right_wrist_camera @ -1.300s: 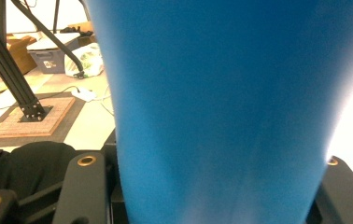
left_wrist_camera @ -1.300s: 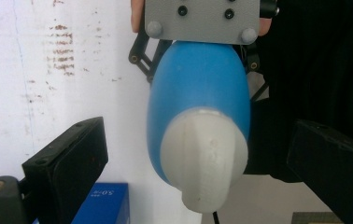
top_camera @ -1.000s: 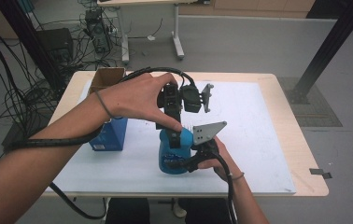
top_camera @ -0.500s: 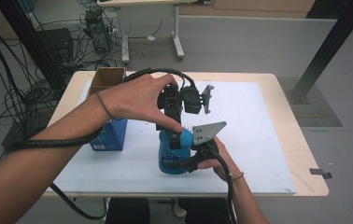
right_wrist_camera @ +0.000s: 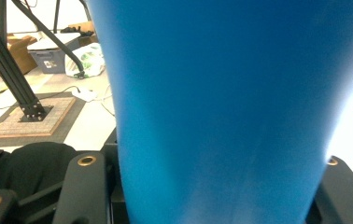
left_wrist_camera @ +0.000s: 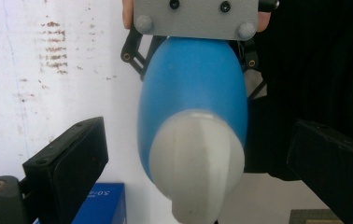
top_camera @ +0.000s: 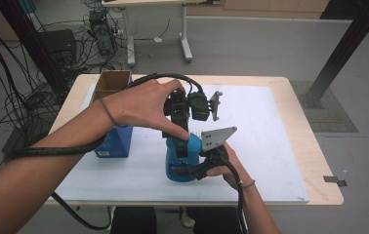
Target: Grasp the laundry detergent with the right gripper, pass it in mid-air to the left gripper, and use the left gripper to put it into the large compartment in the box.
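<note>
Near the table's point(top_camera: 319, 161) left edge you have a cardboard box point(top_camera: 112, 83) with open flaps at the far-left corner and, just in front of it, a blue carton point(top_camera: 116, 141) with crisp printed sides; a white, slightly stained sheet point(top_camera: 270, 136) covers most of the pale wooden top. Your left gripper point(top_camera: 185, 129) hangs over the middle of the table pointing down, and in the left gripper view its black, blocky jaws stand spread on either side of the bottle's cap without touching it. The blue bottle point(top_camera: 180, 163) stands upright near the front edge, about midway along it: smooth, matte plastic, egg-shaped at the shoulder, topped by a rounded white cap point(left_wrist_camera: 195, 158) with faint ridges. Your right gripper point(top_camera: 197, 163) comes in low from the right, and its jaws are pinching the bottle's lower body, whose blue wall sits tight between them in the right gripper view. To the right of the bottle the sheet lies bare out to the right edge, and there is open room along the far edge too.
</note>
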